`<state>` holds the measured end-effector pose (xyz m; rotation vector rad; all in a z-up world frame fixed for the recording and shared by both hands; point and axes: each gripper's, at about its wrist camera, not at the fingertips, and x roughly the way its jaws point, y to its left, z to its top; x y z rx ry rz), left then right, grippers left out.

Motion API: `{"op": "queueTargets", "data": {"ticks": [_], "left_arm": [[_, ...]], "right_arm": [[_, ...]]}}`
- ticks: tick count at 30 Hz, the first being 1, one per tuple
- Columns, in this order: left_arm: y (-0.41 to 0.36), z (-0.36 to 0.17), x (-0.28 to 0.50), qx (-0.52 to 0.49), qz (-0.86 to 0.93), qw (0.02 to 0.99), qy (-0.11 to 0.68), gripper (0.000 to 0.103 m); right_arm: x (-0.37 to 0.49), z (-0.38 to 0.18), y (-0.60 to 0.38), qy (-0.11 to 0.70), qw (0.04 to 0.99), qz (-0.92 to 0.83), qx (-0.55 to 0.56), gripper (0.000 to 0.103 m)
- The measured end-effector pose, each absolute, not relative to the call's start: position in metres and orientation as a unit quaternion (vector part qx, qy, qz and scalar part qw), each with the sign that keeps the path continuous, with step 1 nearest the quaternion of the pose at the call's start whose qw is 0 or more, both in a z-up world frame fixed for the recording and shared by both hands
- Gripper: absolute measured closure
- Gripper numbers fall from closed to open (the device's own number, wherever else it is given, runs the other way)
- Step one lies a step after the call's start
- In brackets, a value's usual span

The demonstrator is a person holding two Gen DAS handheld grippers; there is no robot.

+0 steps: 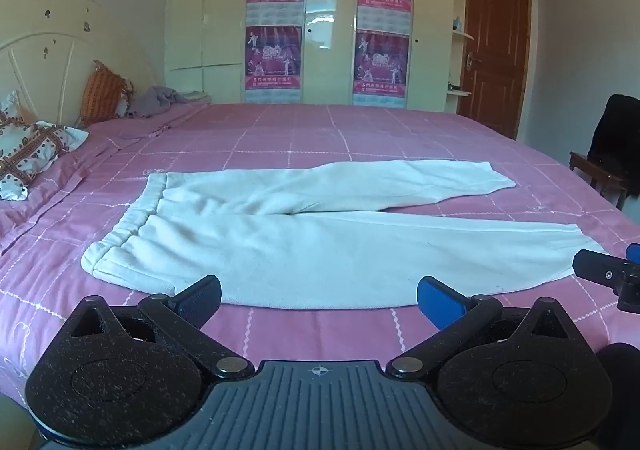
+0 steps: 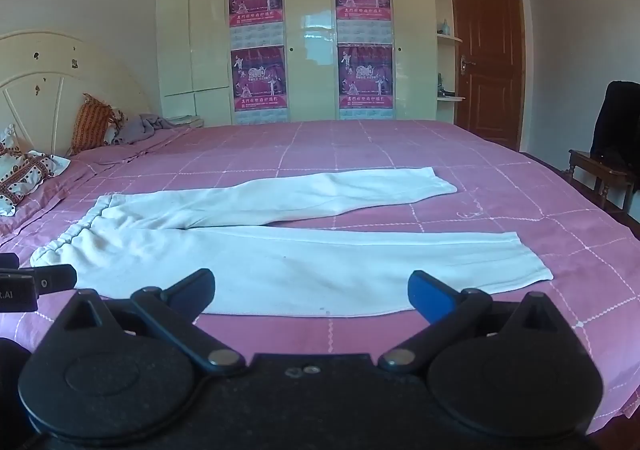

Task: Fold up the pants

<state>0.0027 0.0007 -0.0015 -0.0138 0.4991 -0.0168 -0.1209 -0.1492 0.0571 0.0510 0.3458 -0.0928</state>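
Note:
White sweatpants point(image 1: 304, 246) lie flat on the pink checked bed point(image 1: 320, 130), waistband to the left, both legs stretched right and slightly apart. They also show in the right wrist view point(image 2: 280, 250). My left gripper point(image 1: 318, 296) is open and empty, just short of the near leg's front edge. My right gripper point(image 2: 310, 290) is open and empty, also at the near leg's front edge. The right gripper shows at the right edge of the left wrist view point(image 1: 612, 274). The left gripper shows at the left edge of the right wrist view point(image 2: 36, 282).
Pillows point(image 1: 32, 154) and an orange cushion point(image 1: 102, 94) lie at the headboard on the left, with a grey cloth point(image 1: 156, 100) behind. A wardrobe with posters point(image 1: 276, 22) stands beyond the bed. A wooden chair with dark clothing point(image 1: 612, 154) stands at the right, near a brown door point(image 1: 496, 46).

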Motion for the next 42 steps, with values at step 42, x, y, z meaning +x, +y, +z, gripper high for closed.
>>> {"op": "queueTargets", "data": {"ticks": [42], "left_arm": [[-0.0018,-0.0038,0.001,-0.009,-0.018,0.97,0.243,0.0]], "right_arm": [[-0.1217,0.0617,-0.1524,0.169,0.984,-0.056,0.025,0.0]]}}
